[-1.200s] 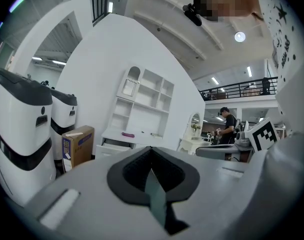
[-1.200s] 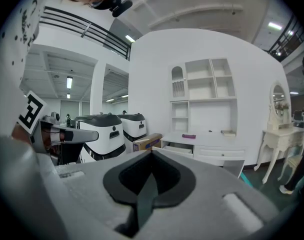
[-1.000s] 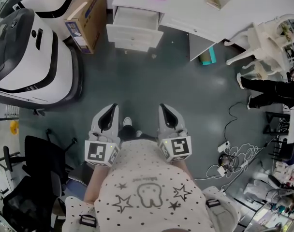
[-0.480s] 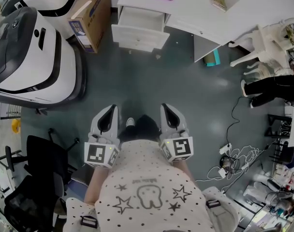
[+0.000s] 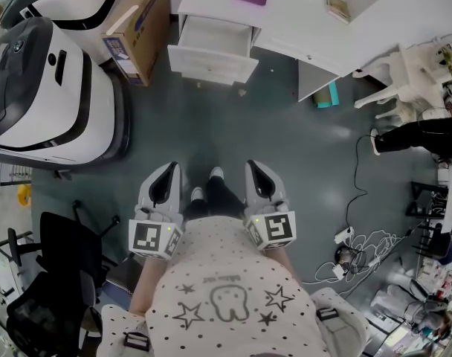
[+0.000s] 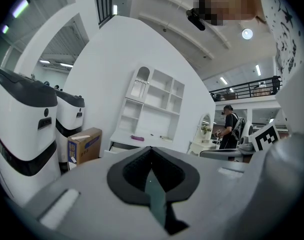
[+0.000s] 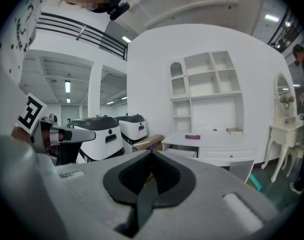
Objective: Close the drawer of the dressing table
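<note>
The white dressing table [image 5: 300, 21] stands at the top of the head view, its left drawer [image 5: 211, 47] pulled out over the grey floor. Both grippers are held side by side in front of the person's body, well short of the drawer. My left gripper [image 5: 169, 168] is shut and holds nothing. My right gripper [image 5: 253, 166] is also shut and empty. In the left gripper view the closed jaws [image 6: 151, 151] point toward the dressing table [image 6: 142, 140]. The right gripper view shows its closed jaws [image 7: 152, 156] below the open drawer [image 7: 181, 152].
A cardboard box [image 5: 137, 24] and two large white-and-black machines [image 5: 55, 88] stand left of the drawer. A black office chair [image 5: 55, 274] is at lower left. At right are a white chair [image 5: 412, 65], a person in black [image 5: 423, 136] and floor cables [image 5: 360, 244].
The dressing table and its open drawer have drawn nearer in the head view as the person steps forward. Both grippers keep their place before the body and stay shut.
</note>
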Demonstrator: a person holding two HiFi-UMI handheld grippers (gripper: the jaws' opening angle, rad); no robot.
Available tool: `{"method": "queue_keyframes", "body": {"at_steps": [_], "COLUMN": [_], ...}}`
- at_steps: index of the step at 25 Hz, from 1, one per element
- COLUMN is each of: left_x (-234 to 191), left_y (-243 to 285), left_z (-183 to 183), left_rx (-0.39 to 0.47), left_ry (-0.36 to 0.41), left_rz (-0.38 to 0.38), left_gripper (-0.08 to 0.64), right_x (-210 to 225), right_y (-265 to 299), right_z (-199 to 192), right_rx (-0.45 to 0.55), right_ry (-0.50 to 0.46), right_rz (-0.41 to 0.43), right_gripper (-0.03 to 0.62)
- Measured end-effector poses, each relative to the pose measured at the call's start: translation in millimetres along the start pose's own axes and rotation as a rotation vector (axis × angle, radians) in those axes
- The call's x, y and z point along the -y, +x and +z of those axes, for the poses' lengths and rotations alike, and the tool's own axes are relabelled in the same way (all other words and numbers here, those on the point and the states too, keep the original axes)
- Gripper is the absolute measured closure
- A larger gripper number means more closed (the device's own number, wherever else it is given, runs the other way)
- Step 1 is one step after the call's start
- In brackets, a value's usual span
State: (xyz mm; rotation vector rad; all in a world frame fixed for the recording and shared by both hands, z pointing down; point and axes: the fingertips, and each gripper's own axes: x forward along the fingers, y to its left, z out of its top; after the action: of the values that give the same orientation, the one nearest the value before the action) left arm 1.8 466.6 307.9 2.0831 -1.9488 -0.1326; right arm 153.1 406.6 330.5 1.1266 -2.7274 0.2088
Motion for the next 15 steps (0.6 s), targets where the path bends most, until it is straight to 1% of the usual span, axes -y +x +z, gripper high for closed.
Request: {"method": "queue_keyframes", "body": {"at_steps": [3, 6, 15], "left_x": [7.3, 12.9, 22.8], "left_y": [17.8, 34.3, 71.5], "left_z": [6.4, 14.7, 16.0], "left_rx": [0.013, 0.023, 0.041], "left_ry": [0.009, 0.014, 0.035], "left_rz": [-0.010, -0.004, -0.005], "left_gripper": [0.565, 0.565, 0.565], "right_x": [15.5, 29.2, 63.8], "right_y": [9.3, 17.9, 35.0], "right_z": [9.6, 12.8, 15.9], "right_rx": [0.007, 0.007, 0.020], "right_ry": [-0.005, -0.005, -0.011], "right_rz": [0.002, 0.012, 0.022], "right_gripper": [0.589, 0.589, 0.589]}}
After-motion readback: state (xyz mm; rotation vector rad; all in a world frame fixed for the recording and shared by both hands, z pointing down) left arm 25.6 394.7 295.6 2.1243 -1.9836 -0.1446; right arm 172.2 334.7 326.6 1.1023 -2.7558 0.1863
